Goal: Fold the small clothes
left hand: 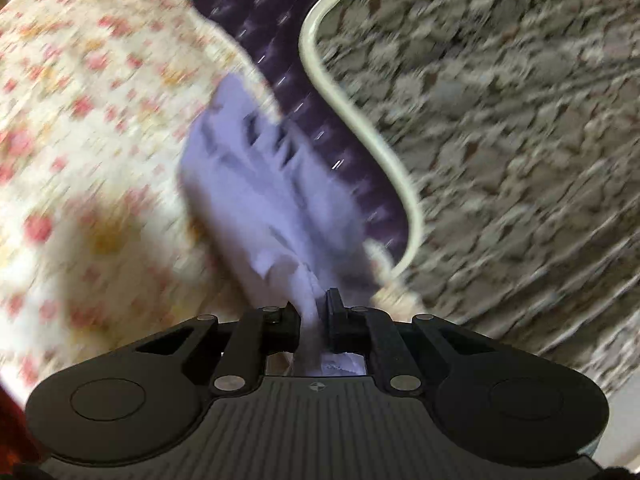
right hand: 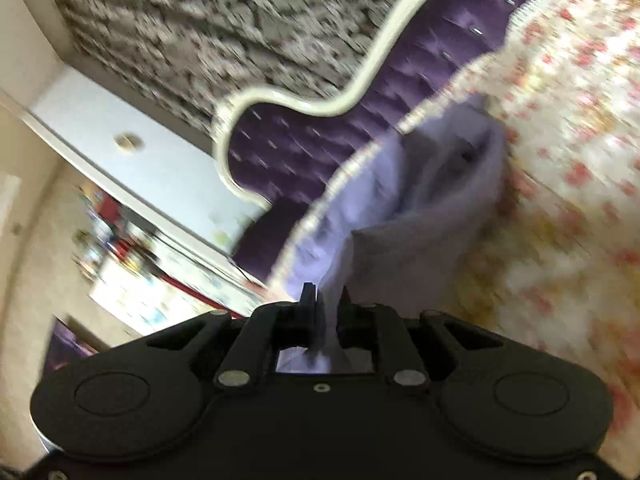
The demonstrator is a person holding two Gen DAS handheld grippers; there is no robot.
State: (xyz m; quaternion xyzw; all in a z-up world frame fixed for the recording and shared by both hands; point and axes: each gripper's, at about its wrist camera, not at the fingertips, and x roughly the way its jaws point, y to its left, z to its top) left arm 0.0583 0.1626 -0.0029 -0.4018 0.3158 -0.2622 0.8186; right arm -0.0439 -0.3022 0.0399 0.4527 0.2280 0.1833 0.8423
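Left wrist view: left gripper (left hand: pixel 314 306) pinches lilac garment (left hand: pixel 256 184), cloth trailing ahead over floral bedspread (left hand: pixel 80 120) near headboard edge. Right gripper (right hand: pixel 326 300) pinches same garment.

Motion blur smears the floral bedspread (left hand: pixel 100 120) at 9 o'clock; shelf clutter (right hand: pixel 116 248) is unreadable.
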